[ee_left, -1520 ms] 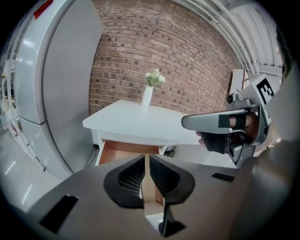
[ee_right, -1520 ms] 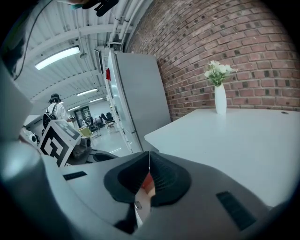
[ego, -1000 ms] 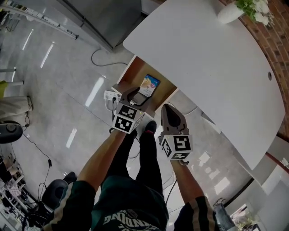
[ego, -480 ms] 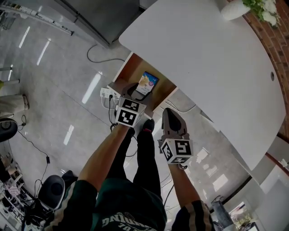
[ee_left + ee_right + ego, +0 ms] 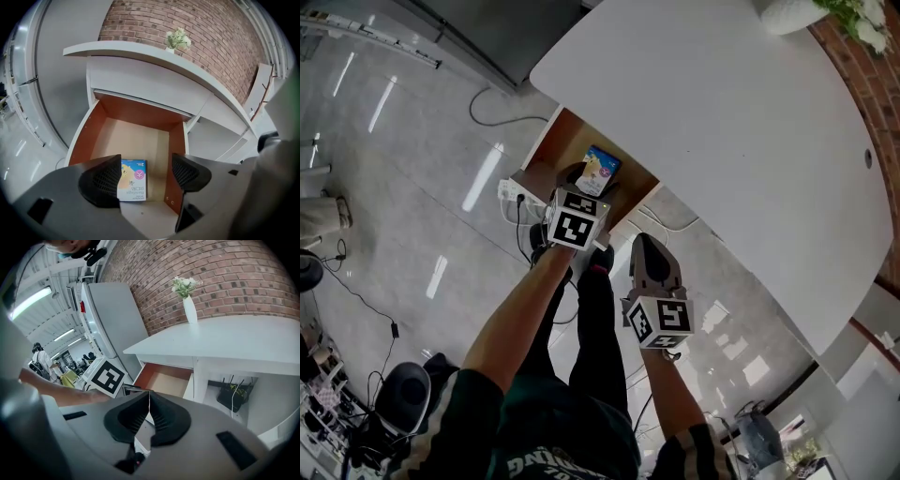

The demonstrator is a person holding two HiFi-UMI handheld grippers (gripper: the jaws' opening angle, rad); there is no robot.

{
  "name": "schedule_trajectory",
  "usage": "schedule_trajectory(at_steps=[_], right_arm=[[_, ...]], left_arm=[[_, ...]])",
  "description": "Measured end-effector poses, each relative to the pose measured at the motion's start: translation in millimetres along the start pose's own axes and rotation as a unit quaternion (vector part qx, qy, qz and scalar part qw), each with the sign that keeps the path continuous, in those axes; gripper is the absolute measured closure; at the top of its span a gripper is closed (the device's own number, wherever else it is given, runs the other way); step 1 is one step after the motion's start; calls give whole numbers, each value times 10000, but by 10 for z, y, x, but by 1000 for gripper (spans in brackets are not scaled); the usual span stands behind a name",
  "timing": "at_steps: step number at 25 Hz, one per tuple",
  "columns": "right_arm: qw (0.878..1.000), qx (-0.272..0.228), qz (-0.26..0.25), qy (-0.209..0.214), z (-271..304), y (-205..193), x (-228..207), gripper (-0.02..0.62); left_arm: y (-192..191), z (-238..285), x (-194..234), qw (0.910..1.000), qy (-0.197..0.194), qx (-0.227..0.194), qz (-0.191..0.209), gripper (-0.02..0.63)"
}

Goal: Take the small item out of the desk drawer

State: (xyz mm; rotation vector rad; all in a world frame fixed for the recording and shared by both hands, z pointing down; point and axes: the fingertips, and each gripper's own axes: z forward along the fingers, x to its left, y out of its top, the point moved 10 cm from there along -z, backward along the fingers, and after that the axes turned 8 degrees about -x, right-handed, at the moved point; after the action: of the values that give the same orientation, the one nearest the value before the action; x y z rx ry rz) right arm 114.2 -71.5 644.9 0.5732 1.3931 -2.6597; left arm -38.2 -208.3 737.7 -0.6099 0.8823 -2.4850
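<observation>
The desk drawer stands pulled out, with orange-brown walls and a pale floor. A small blue and white box lies flat near the drawer's front edge, also seen in the head view. My left gripper hovers just above it, pointing steeply down. Its jaws have just been opening and now stand open, framing the box without touching it. My right gripper is shut and empty. It hangs to the right of the drawer, in front of the desk.
The white desk top overhangs the drawer's back. A white vase with flowers stands on it by the brick wall. A power strip with cables lies on the floor left of the drawer. A router sits under the desk.
My left gripper has moved down and forward over the drawer's front, closer to the box. The right gripper has sunk a little and stays shut.
</observation>
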Motion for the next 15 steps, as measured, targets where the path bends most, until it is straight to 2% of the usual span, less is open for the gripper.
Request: schedule_trajectory(at_steps=[5, 11, 15], right_arm=[[9999, 121, 98, -42, 19, -79, -83, 571], [9996, 187, 183, -100, 34, -129, -179, 571], [9994, 237, 225, -91, 53, -174, -223, 571]], left_arm=[[-32, 178, 40, 9993, 203, 299, -17, 246], [-47, 427, 108, 9979, 460, 442, -148, 213], [-112, 612, 127, 9964, 505, 660, -187, 192]])
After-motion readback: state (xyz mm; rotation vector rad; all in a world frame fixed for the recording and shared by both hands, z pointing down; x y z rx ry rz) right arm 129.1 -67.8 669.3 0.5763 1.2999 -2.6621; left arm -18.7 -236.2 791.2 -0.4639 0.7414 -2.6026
